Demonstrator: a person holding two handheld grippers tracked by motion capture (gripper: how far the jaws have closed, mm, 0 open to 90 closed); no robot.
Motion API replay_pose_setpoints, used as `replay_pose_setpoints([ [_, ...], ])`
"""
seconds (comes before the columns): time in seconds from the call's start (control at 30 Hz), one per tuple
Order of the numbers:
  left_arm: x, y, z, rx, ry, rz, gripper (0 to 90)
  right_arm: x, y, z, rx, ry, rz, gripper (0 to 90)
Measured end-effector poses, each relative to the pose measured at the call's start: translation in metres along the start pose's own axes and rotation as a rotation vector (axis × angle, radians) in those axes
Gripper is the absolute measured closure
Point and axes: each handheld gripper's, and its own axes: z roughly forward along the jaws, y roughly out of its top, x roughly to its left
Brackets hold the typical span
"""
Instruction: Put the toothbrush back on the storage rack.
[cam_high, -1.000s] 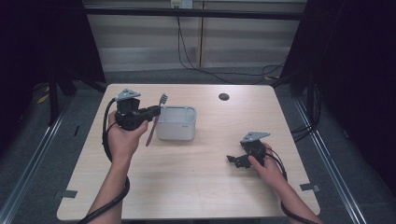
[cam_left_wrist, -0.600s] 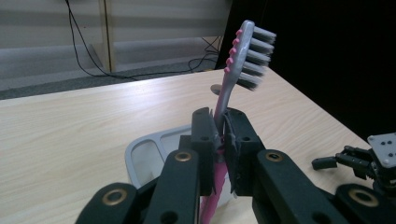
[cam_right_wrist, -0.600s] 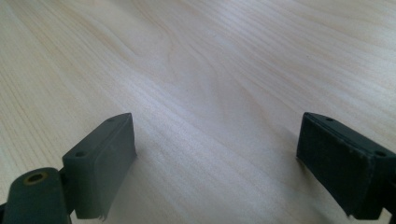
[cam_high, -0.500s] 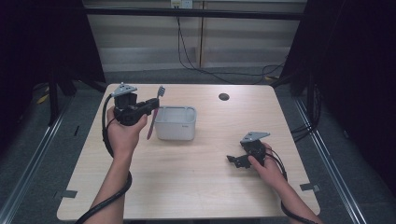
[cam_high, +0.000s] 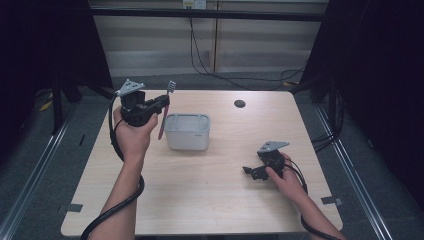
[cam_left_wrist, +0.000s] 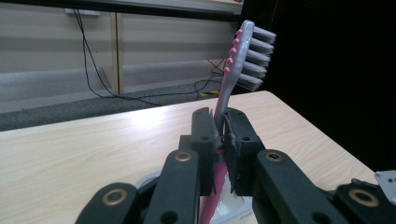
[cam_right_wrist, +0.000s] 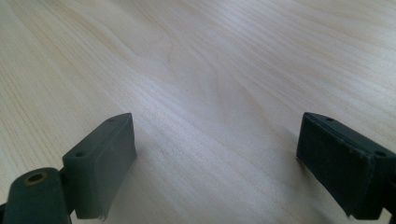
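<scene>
My right gripper (cam_high: 254, 171) rests low over the table (cam_high: 210, 200), jaws wide apart, holding nothing. My left gripper (cam_left_wrist: 223, 135), clamped on the toothbrush (cam_left_wrist: 236, 60), has lifted it upright just left of the bin (cam_high: 187, 131); I judge placement into it comes next.

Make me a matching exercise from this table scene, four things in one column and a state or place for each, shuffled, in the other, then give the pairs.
Things:
1. toothbrush
2. grey tub
3. right gripper
4. dark round spot

States or places:
A. open, holding nothing, low over the wood
B. on the table top near the far edge
C. clamped upright, bristles up
D. standing on the table beside the left gripper

Pairs: 1-C, 2-D, 3-A, 4-B
</scene>
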Motion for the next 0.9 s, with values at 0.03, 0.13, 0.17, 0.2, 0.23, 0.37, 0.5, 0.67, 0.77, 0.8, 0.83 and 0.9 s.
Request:
replay_pose_setpoints([
  [0.03,0.0,0.0,0.0,0.0,0.0,0.0,83.1,0.0,0.0,0.0,0.0,0.0,0.0,11.1],
  [0.13,0.0,0.002,0.002,-0.006,0.003,0.0,83.2,0.0,0.0,0.0,0.0,0.0,0.0,11.1],
  [0.17,0.0,0.003,0.002,-0.013,0.001,-0.006,83.1,0.0,0.0,0.0,0.0,0.0,-0.001,11.1],
  [0.2,0.0,0.003,0.002,-0.013,0.001,-0.006,83.1,0.0,0.0,0.0,0.0,0.0,-0.001,11.1],
  [0.23,0.0,0.004,0.003,-0.021,0.002,-0.013,83.1,0.0,0.0,0.0,0.0,0.0,-0.001,11.1],
  [0.37,0.001,0.008,0.004,-0.033,0.0,-0.023,83.1,0.0,0.0,0.0,0.0,0.0,-0.003,11.1],
  [0.5,0.002,0.012,0.004,-0.043,0.005,-0.024,83.1,0.0,0.0,0.0,-0.001,0.0,-0.004,11.1],
  [0.67,0.003,0.017,0.004,-0.056,0.004,-0.025,83.1,0.0,0.0,0.0,0.0,0.0,-0.004,11.1],
  [0.77,0.003,0.019,0.005,-0.063,0.008,-0.025,83.1,0.0,0.0,0.0,-0.001,0.001,-0.004,11.1],
  [0.8,0.003,0.019,0.005,-0.068,0.01,-0.026,83.1,0.0,0.0,0.0,-0.001,0.001,-0.005,11.1],
  [0.83,0.003,0.02,0.006,-0.073,0.011,-0.029,83.1,0.0,0.0,0.0,-0.001,0.001,-0.005,11.1],
  [0.9,0.004,0.021,0.006,-0.077,0.011,-0.029,83.1,0.0,0.0,0.0,-0.001,0.001,-0.005,11.1],
])
